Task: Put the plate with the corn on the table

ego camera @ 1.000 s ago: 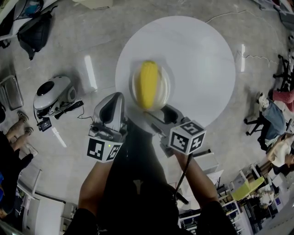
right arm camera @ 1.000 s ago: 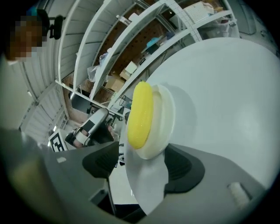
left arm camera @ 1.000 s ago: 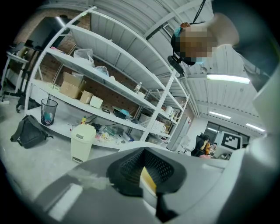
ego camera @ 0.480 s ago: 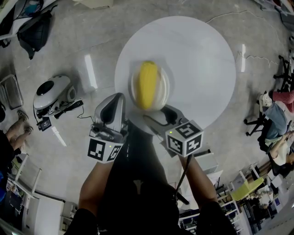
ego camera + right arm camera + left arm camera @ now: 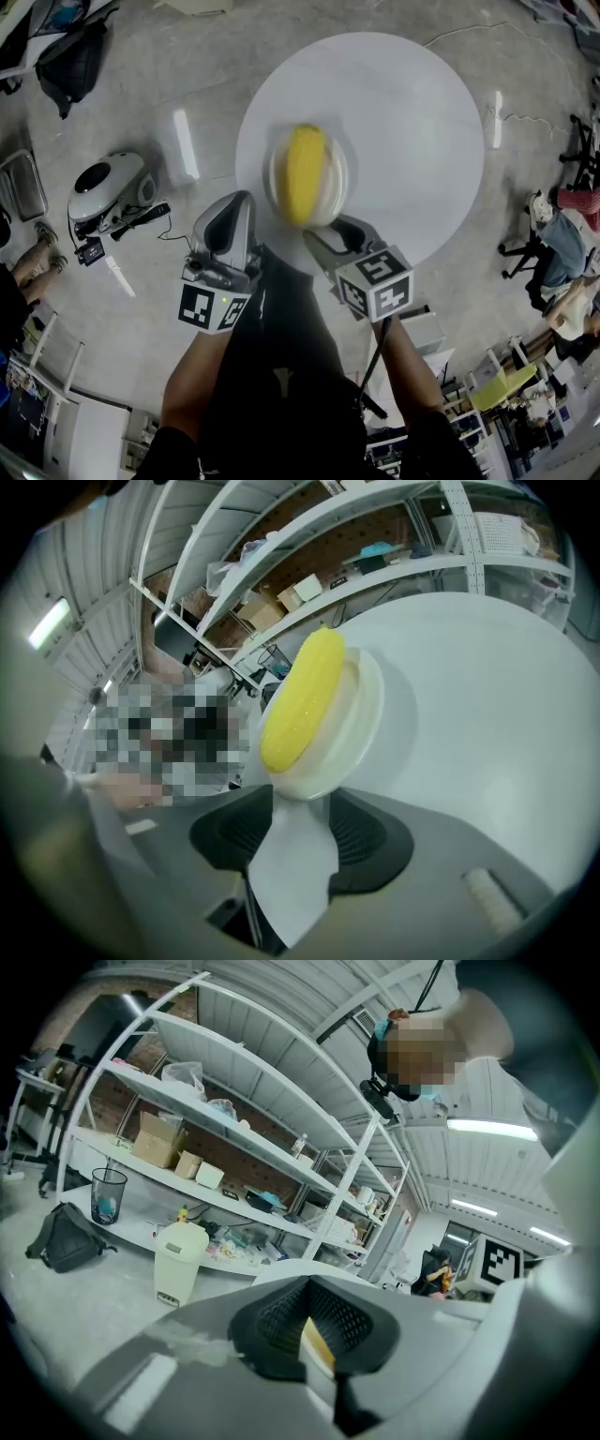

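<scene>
One cob of corn [image 5: 305, 173], smooth, bright yellow and blunt at both ends, lies lengthwise in one small round plate [image 5: 341, 180]. The plate is glossy cream-white with a raised rim. I hold it by its near rim with my right hand-held gripper [image 5: 328, 232], whose two dark ribbed pads are clamped flat on that edge. In the right gripper view the plate [image 5: 364, 703] tips up away from the jaws and the corn [image 5: 302, 698] fills its hollow. It sits over the near part of the one round desk [image 5: 412, 122], a plain matte white top; whether its underside touches the top I cannot tell.

My left hand-held gripper [image 5: 230, 208] is just beside the desk's near-left edge, apart from the plate, its jaws drawn together on nothing. Each of the two grippers carries one cube printed with black-and-white square markers. The floor [image 5: 187, 75] around the desk is grey polished concrete.
</scene>
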Tool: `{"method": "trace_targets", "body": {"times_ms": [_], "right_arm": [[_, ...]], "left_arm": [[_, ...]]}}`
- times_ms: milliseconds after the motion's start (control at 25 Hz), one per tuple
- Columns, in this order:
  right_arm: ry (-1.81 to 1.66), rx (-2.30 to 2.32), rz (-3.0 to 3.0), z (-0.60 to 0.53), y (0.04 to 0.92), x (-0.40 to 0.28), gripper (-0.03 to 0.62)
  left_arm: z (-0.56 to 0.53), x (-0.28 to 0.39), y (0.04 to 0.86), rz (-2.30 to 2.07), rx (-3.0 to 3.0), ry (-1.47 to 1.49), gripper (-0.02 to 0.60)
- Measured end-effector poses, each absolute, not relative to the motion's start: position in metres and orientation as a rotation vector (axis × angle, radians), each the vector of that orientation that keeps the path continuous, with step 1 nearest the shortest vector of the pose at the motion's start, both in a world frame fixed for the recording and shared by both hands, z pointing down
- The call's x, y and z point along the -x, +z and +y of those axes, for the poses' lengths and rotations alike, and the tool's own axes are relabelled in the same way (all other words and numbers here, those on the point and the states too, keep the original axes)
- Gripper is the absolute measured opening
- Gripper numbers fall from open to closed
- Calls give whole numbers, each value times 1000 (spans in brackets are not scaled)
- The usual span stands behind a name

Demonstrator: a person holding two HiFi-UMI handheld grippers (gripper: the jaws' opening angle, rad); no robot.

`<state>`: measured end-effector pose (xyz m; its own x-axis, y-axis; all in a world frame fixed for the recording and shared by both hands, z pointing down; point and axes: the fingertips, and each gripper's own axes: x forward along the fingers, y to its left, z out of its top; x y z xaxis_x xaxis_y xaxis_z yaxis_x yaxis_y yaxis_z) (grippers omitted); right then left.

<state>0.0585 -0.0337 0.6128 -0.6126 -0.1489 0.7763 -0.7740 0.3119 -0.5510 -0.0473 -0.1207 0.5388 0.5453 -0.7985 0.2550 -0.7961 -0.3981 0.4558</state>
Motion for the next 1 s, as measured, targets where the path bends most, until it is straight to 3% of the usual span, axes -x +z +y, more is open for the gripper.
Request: {"method": "trace_targets", "body": {"times_ms": [760,880,1000], "right_arm": [[1322,-898,-1931,-28,614,-65,134],[1307,-924,-1930,-27,612,-66,54],[1288,-949,-1927,-24,608,-67,25]], "left_arm": [[-115,51,536,-1277,-2256,-13,2],[-112,52,534,-1272,-2263,-17,2],[-107,52,531,-1267,-2271,-20,2]]}}
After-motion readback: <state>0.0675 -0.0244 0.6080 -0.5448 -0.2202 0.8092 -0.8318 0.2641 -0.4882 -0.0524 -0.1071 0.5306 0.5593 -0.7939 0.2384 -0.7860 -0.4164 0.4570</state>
